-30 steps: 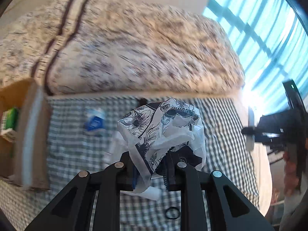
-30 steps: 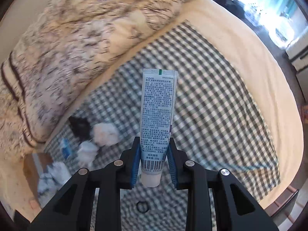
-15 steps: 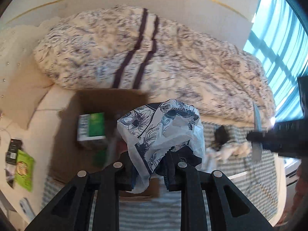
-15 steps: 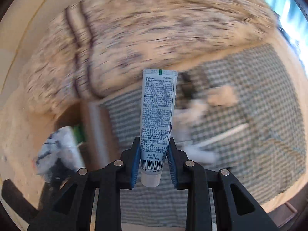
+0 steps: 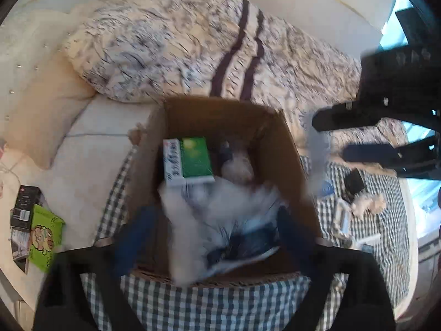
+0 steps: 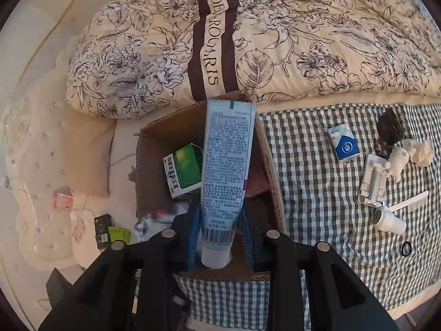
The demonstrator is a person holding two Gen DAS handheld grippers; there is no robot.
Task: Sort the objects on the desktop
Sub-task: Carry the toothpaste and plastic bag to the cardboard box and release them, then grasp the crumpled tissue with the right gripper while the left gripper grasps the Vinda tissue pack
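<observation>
An open cardboard box [image 5: 286, 138] [image 6: 268, 160] stands on the checked cloth on the bed. It holds a green and white medicine box [image 5: 190, 160] [image 6: 183, 171]. My left gripper [image 5: 212, 237] hangs over the box with its jaws spread wide. The crumpled floral plastic bag [image 5: 220, 220], blurred, is between them inside the box, free of the pads. My right gripper [image 6: 219, 231] is shut on a pale blue tube [image 6: 226, 165] and holds it upright above the box. It shows at the right of the left wrist view [image 5: 330, 135].
On the cloth to the right lie a blue and white carton [image 6: 343, 143], a dark object [image 6: 390, 128], crumpled tissues [image 6: 416, 150], a white holder [image 6: 373, 179], a comb [image 6: 410, 201], a small white bottle [image 6: 388, 220] and a black ring [image 6: 406, 248]. A folded quilt [image 6: 275, 33] lies behind.
Both grippers swung left from the cloth to above the box. My left gripper opened and let the floral bag drop into the box. The right still grips the tube.
</observation>
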